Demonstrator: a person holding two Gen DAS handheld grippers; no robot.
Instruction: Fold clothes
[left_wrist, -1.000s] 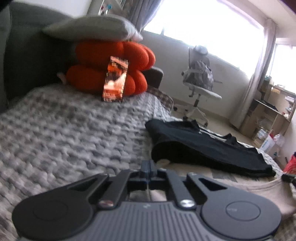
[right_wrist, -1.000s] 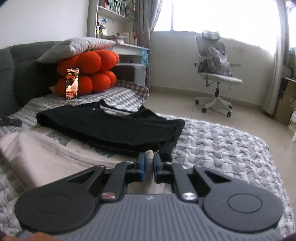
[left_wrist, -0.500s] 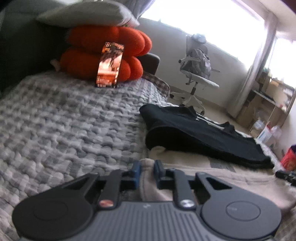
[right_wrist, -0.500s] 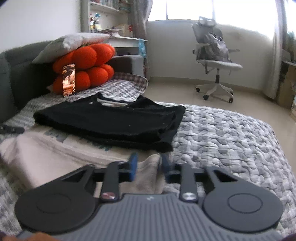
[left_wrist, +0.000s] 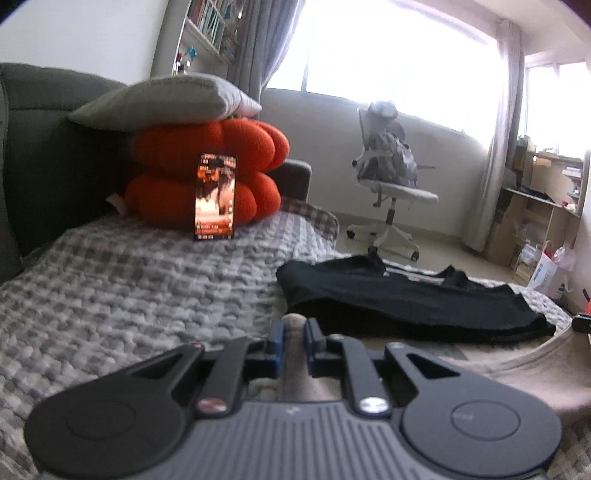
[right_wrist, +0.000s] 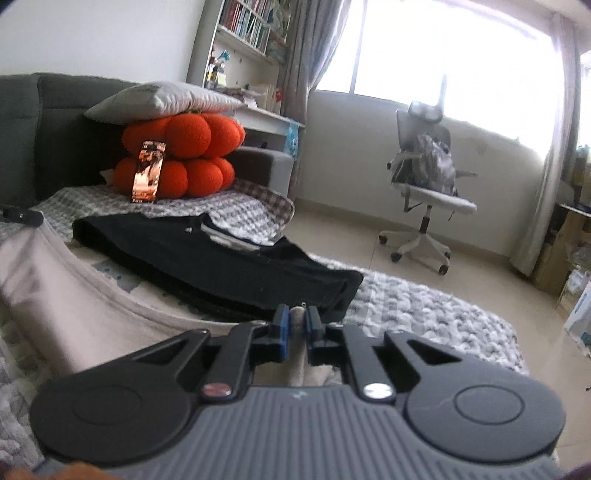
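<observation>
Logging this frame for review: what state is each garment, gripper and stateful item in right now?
Left gripper: pinching a fold of the beige garment.
Right gripper: closing on another fold of the beige garment.
Beige garment: spread on the bed, near edge lifted between both grippers.
Black T-shirt: folded, lying on the beige garment.
Phone: screen lit, propped upright against the orange cushion.
Office chair: unoccupied, backpack on seat.

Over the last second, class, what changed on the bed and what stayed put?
Both grippers regripped the beige garment: left gripper and right gripper opened briefly; the left now pinches the fabric, the right's jaws are closing on it, its edge lifted. The black shirt, phone and cushions stayed put.
</observation>
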